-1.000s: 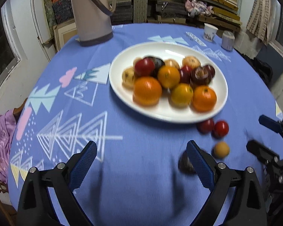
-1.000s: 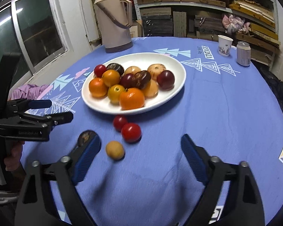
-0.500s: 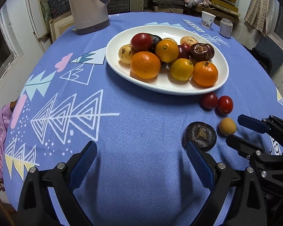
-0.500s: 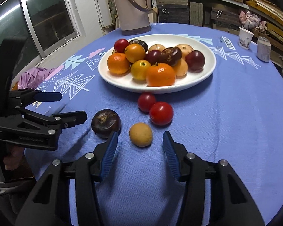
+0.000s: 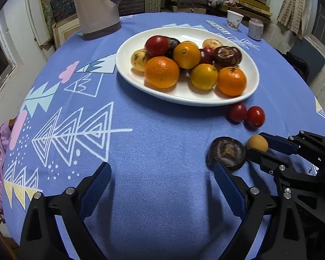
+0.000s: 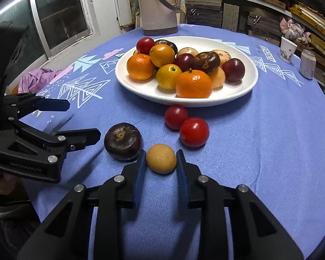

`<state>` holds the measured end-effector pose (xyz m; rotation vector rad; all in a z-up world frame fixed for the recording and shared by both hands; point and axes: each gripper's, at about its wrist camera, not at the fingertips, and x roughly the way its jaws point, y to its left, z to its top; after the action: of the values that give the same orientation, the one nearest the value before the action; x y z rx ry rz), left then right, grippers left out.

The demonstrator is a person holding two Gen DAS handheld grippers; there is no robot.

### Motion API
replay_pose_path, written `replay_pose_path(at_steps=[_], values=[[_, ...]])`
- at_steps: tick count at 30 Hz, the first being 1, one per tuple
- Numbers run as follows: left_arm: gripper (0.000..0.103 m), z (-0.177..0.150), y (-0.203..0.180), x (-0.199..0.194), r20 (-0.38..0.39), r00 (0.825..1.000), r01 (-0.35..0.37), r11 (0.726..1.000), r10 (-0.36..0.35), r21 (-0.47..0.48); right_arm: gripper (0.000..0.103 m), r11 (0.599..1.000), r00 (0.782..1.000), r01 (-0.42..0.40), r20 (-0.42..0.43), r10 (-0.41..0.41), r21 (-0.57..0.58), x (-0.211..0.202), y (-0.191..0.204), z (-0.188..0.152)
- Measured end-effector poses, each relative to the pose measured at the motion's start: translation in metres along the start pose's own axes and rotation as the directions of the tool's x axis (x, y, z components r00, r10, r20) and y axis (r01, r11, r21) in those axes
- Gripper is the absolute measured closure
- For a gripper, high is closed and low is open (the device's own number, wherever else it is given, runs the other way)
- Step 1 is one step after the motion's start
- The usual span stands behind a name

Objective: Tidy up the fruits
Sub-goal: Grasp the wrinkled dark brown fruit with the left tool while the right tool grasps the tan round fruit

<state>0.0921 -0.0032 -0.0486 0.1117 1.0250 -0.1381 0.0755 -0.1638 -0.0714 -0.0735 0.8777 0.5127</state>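
Right gripper clamped on the small tan fruit; left gripper spread wide and empty.

The right gripper's jaws have just been closing, and both blue pads now press the tan fruit's sides where it sits on the blue tablecloth. It angles downward toward the table (seen in the left view coming in from the lower right edge). The left gripper also tilts down over bare cloth, holding nothing. A dark purple fruit lies just left of the tan one, near the right gripper's left finger. Two red tomatoes lie touching each other just beyond, close to the rim of the white plate piled with oranges and other fruit.
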Motion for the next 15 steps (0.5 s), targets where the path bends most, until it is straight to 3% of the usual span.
replay_pose_path(at_steps=[9, 15], values=[[0.007, 0.003, -0.023, 0.001, 0.009, 0.999, 0.047, 0.997, -0.047, 0.066, 0.076, 0.998, 1.0, 0.002, 0.007, -0.003, 0.057, -0.017, -0.024, -0.014], [0.007, 0.009, -0.032, 0.01, -0.005, 0.997, 0.074, 0.995, -0.074, 0.059, 0.076, 0.998, 1.0, -0.003, 0.01, 0.002, 0.067, -0.018, -0.028, -0.018]])
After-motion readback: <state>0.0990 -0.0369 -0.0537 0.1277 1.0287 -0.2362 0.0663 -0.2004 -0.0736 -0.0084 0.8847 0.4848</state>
